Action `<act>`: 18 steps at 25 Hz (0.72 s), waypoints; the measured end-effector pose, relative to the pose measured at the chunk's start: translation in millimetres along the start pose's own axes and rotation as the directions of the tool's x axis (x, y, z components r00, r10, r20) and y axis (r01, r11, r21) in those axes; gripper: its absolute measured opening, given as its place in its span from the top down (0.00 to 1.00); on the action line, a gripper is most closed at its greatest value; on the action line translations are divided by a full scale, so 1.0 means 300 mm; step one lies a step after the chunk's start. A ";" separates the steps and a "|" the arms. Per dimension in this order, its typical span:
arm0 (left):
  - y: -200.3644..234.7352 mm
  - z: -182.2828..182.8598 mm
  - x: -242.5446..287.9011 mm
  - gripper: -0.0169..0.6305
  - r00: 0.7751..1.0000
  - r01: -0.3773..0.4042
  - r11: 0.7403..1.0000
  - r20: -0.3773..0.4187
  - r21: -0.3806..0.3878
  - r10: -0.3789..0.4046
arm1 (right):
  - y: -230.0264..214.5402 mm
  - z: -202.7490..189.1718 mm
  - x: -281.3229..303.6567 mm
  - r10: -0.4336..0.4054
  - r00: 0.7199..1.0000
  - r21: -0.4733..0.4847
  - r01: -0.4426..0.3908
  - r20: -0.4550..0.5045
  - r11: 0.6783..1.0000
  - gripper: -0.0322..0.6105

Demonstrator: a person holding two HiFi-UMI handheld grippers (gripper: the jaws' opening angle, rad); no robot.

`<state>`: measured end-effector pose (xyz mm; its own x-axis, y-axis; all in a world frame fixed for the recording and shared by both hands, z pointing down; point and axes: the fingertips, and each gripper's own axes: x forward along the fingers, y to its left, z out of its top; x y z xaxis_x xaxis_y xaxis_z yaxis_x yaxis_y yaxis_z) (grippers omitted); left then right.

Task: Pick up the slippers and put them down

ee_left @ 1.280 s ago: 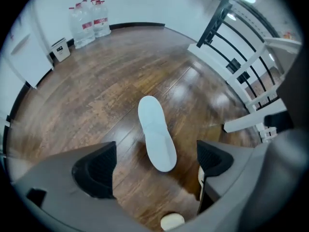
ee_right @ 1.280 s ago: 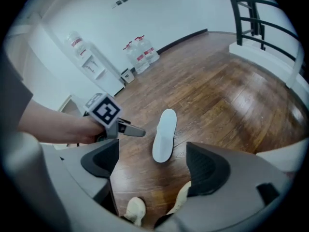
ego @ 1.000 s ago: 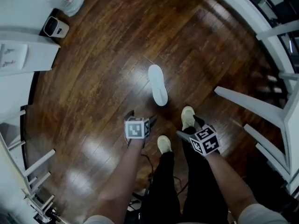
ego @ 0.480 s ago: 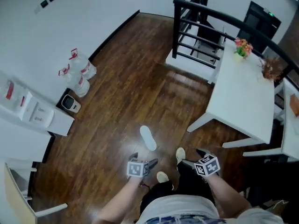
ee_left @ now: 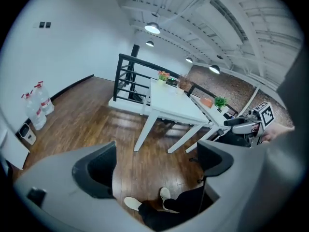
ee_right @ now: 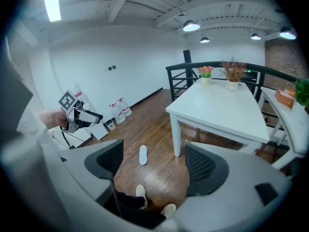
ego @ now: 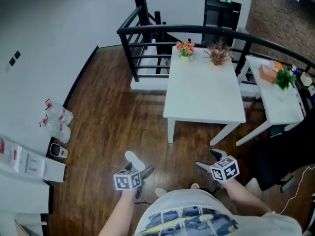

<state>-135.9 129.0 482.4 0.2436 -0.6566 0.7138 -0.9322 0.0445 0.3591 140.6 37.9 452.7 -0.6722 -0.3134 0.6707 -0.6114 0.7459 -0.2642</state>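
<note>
Left gripper [ego: 141, 169], grey, two-jaw, hand-held: jaws apart, empty, raised above the floor.
Right gripper [ego: 209, 160], same make: jaws apart, empty.
White flat slipper [ego: 134, 160]: single, lying on the dark brown wooden plank floor [ego: 108, 112], under the left gripper, near the white rectangular table [ego: 204, 92].

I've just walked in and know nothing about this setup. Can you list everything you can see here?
slipper: one, white, on the wood floor left of the tables
tables: two, white, side by side
railing: one, black, behind the tables
flower pots: two, pink and brown, far edge of the nearer table
green plant: one, on the right-hand table
water bottles: several, clear with red, by the left wall
shoes: two, pale, on the person's feet
left gripper: grey, jaws apart, empty
right gripper: grey, jaws apart, empty
</note>
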 end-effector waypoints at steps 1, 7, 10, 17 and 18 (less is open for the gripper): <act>-0.057 0.021 0.025 0.17 1.000 0.011 1.000 0.003 0.007 -0.011 | -0.052 0.005 -0.056 -0.017 1.000 0.001 0.017 0.021 1.000 0.34; -0.429 0.122 0.181 0.17 0.999 0.050 0.995 0.004 0.084 -0.051 | -0.358 -0.032 -0.295 -0.092 0.992 0.019 0.091 0.085 0.996 0.36; -0.598 0.140 0.222 0.17 0.997 0.070 0.988 0.010 0.136 -0.072 | -0.437 -0.022 -0.399 -0.115 0.984 -0.019 0.119 0.135 0.993 0.36; -0.832 0.130 0.288 0.17 0.995 0.101 0.977 -0.012 0.190 -0.101 | -0.541 -0.061 -0.549 -0.134 0.973 -0.011 0.139 0.190 0.990 0.38; -0.849 0.129 0.297 0.17 0.995 0.104 0.975 -0.019 0.197 -0.102 | -0.551 -0.071 -0.561 -0.136 0.973 -0.009 0.140 0.187 0.990 0.38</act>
<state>112.9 30.2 431.2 0.3425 -0.6431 0.6849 -0.9362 -0.1729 0.3059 363.7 -20.1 398.4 -0.6494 -0.5161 0.5585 -0.6955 0.7001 -0.1616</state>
